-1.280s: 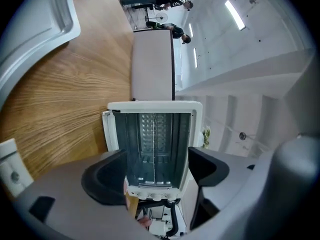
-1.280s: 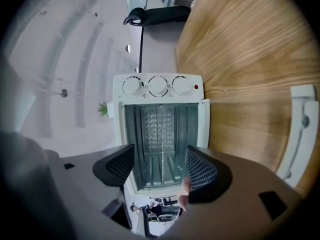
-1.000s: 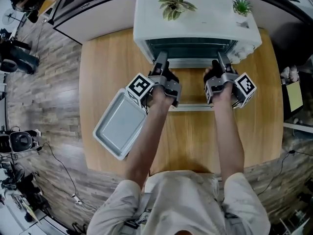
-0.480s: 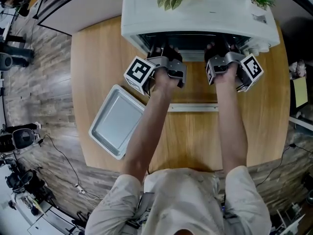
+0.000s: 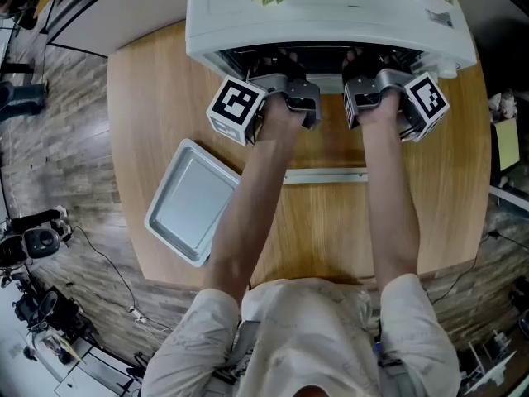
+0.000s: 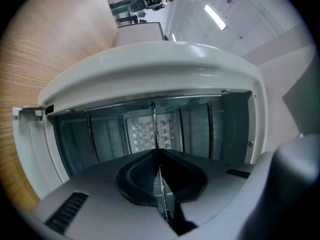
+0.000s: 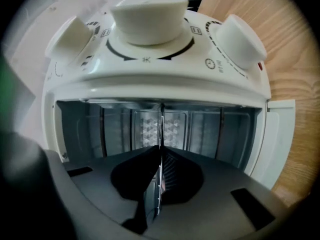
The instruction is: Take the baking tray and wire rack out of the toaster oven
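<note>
- Grey left hand-held gripper (image 5: 275, 63) and right hand-held gripper (image 5: 365, 61) sit side by side, tips inside the mouth of the white toaster oven (image 5: 331, 15).
- Both forearms are stretched forward, roughly parallel, from the person at the bottom of the head view.
- Each hand is wrapped around its gripper body. The left marker cube (image 5: 237, 110) sticks out to the left, the right marker cube (image 5: 426, 106) out to the right.
- Both hand-held grippers point about level, straight into the oven cavity.
- Left gripper view: the jaws have just been closing and are now pressed together on a thin wire of the wire rack (image 6: 154, 129). That wire runs out of the pinch and on across the cavity.
- Right gripper view: same picture. The jaws have just been closing and now pinch a front wire of the wire rack, with the ribbed pad tight against it.
- The wire rack is inside the oven, at the front opening, held at two spots, left and right.
- The oven door is dropped open. Its handle bar (image 5: 325, 174) lies across the wooden tabletop (image 5: 149, 98), below the forearms.
- The baking tray (image 5: 192, 213) is out of the oven, lying empty and angled on the tabletop to the left of the left forearm. It is well apart from both hand-held grippers.
- Three white knobs (image 7: 150, 14) show in the right gripper view, on the oven's panel.
</note>
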The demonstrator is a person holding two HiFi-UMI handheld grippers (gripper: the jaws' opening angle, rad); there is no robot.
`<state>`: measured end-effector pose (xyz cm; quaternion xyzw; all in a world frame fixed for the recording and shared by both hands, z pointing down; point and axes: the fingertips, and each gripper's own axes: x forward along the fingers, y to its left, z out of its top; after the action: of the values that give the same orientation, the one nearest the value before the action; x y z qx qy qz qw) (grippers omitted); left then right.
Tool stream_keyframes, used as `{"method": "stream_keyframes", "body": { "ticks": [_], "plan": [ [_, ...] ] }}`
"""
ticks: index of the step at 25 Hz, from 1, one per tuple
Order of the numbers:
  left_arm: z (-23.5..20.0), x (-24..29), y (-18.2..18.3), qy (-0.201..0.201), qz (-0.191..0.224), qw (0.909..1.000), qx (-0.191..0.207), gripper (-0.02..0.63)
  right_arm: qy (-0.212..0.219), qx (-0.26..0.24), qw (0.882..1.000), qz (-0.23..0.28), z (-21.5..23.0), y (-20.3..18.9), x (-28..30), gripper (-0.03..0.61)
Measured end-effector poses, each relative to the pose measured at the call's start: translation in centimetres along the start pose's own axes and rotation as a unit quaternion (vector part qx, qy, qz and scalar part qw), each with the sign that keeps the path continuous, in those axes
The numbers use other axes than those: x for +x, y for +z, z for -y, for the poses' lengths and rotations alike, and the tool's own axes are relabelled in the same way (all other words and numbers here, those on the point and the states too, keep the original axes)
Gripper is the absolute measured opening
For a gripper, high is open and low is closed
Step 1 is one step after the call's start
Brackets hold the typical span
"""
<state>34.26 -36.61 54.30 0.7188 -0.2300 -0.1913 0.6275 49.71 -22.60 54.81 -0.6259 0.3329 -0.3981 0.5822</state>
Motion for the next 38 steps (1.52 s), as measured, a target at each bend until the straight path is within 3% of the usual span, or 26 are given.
{"method": "stream_keyframes", "body": {
  "ticks": [10,18,24,31,38],
  "plan": [
    [-0.3,-0.3,0.1,0.003,0.003,1.0000,0.002,0.014,0.008,-0.005,1.000,-0.002,0.3,-0.4,-0.1,0.024],
    [-0.1,-2.1,-0.2,0.000,0.009,0.9997,-0.023,0.014,0.005,-0.008,1.000,-0.001,0.1,-0.9,-2.0,0.023],
    [-0.2,-5.7,-1.0,0.003,0.022,0.9978,-0.063,0.014,0.007,-0.009,1.000,-0.001,0.2,-1.9,-5.5,0.023],
    [1.0,-10.2,-1.9,0.019,0.023,0.9977,-0.061,0.015,0.010,-0.031,0.999,0.005,-0.4,-3.2,-10.3,0.023],
    [1.3,-14.4,-2.8,0.004,0.010,0.9964,-0.084,0.014,0.006,-0.032,0.999,0.011,-0.2,-4.3,-14.7,0.023]
  ]
}}
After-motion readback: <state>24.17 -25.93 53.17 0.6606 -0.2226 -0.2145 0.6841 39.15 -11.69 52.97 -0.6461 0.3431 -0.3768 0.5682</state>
